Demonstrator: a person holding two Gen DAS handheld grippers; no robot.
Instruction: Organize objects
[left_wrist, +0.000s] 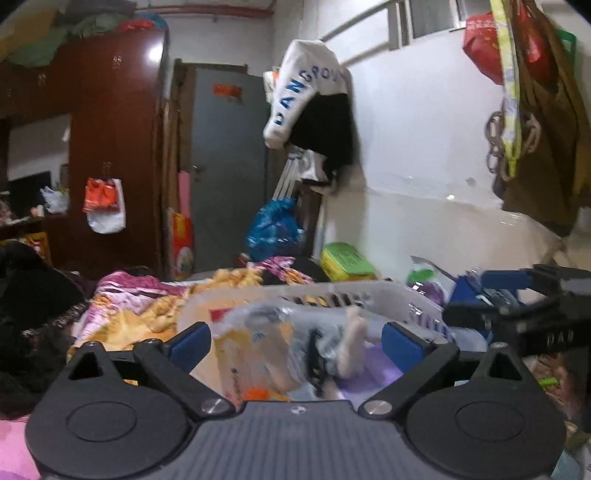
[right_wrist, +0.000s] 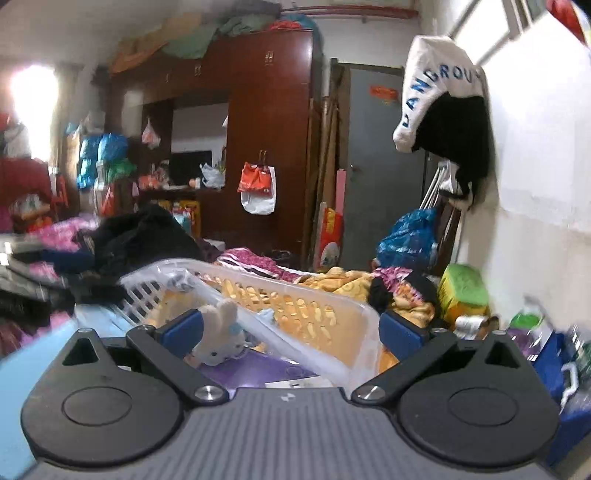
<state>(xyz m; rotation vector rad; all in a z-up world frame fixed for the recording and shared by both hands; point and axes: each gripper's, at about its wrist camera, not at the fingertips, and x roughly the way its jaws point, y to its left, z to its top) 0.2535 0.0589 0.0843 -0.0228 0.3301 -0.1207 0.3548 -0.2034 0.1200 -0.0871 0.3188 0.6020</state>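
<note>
Much here is blurred or cut off: in the left wrist view the contents of the white slotted plastic basket (left_wrist: 369, 291) smear together, and we can only make out a crumpled clear plastic bag (left_wrist: 266, 321) with something dark inside, a pale plush toy (left_wrist: 351, 354) at about 2 o'clock from the bag, and yellow and purple flat packets beneath whose print we cannot read. The basket's near wall is hidden behind our left gripper (left_wrist: 295, 338), whose blue-padded jaws stand wide apart, released, with the bag lying between them but untouched by either pad. At 3 o'clock in that view the black body of the other gripper pokes in, mostly cut off by the frame edge. In the right wrist view the same basket (right_wrist: 280, 295) sits tilted on a flowered yellow and pink bedspread (right_wrist: 343, 280), and a small white plush rabbit with a blue bow (right_wrist: 219, 338) lies inside it on a purple sheet, just beside the left pad of our right gripper (right_wrist: 291, 330); these jaws are also spread wide and grasp nothing. At 9 o'clock a heap of dark clothes (right_wrist: 140, 236) is too blurred to sort out. At 3 o'clock a green and yellow box (right_wrist: 463, 295) stands near the white wall, its lower part hidden by clutter.
</note>
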